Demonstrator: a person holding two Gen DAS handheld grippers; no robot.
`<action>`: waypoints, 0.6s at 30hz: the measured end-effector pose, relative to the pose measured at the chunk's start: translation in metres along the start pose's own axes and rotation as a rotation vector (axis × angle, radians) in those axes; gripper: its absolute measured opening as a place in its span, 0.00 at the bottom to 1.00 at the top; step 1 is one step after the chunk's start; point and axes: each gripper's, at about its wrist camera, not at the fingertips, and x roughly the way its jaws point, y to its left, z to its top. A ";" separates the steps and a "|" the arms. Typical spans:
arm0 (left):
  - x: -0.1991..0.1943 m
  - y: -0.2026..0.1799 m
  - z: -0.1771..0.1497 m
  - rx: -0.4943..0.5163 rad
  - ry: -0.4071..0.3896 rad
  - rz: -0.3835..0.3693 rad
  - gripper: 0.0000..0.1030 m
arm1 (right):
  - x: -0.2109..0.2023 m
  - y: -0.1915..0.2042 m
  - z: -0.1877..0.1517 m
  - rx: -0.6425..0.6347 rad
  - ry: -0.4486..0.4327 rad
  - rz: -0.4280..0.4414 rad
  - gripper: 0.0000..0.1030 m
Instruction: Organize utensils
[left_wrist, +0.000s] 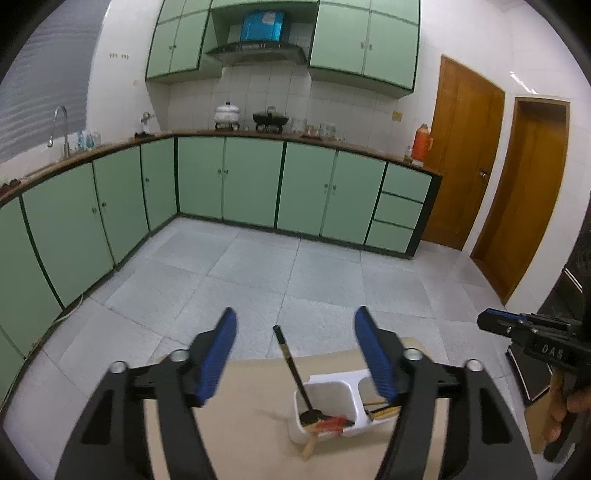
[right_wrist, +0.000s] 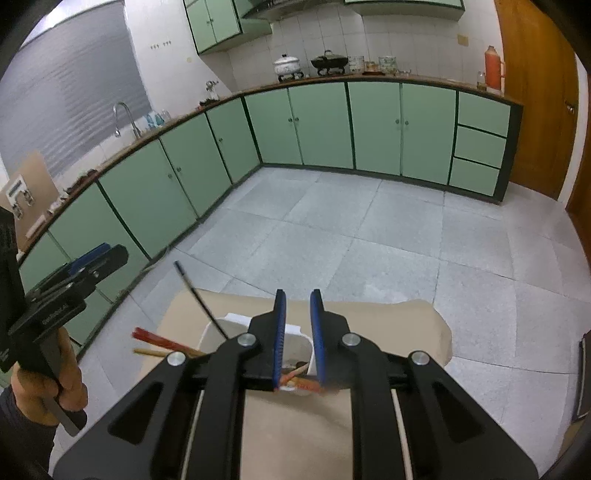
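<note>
A white two-compartment utensil holder (left_wrist: 334, 391) stands on a beige table (left_wrist: 255, 435). One compartment holds a black-handled ladle (left_wrist: 290, 365) leaning out, plus red (left_wrist: 334, 422) and wooden chopsticks. The other compartment holds wooden chopsticks (left_wrist: 384, 410). My left gripper (left_wrist: 299, 354) is open and empty, above and in front of the holder. My right gripper (right_wrist: 297, 339) hangs over the holder (right_wrist: 295, 332) with its jaws a narrow gap apart and nothing clearly between them. The ladle (right_wrist: 201, 299) and red chopsticks (right_wrist: 159, 340) stick out to its left.
The table (right_wrist: 388, 317) stands on a grey tiled floor. Green cabinets with a worktop, sink tap (left_wrist: 61, 129), pots (left_wrist: 227, 114) and an orange thermos (left_wrist: 422, 142) run along the far walls. Wooden doors (left_wrist: 461, 155) are at the right.
</note>
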 end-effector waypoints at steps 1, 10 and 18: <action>-0.008 0.001 -0.004 0.012 -0.012 0.003 0.72 | -0.008 0.000 -0.006 -0.007 -0.020 0.002 0.16; -0.067 0.022 -0.087 0.017 -0.008 0.090 0.94 | -0.035 0.022 -0.107 -0.097 -0.109 -0.109 0.87; -0.075 0.017 -0.171 -0.022 0.125 0.096 0.94 | -0.027 0.051 -0.166 -0.102 -0.107 -0.215 0.93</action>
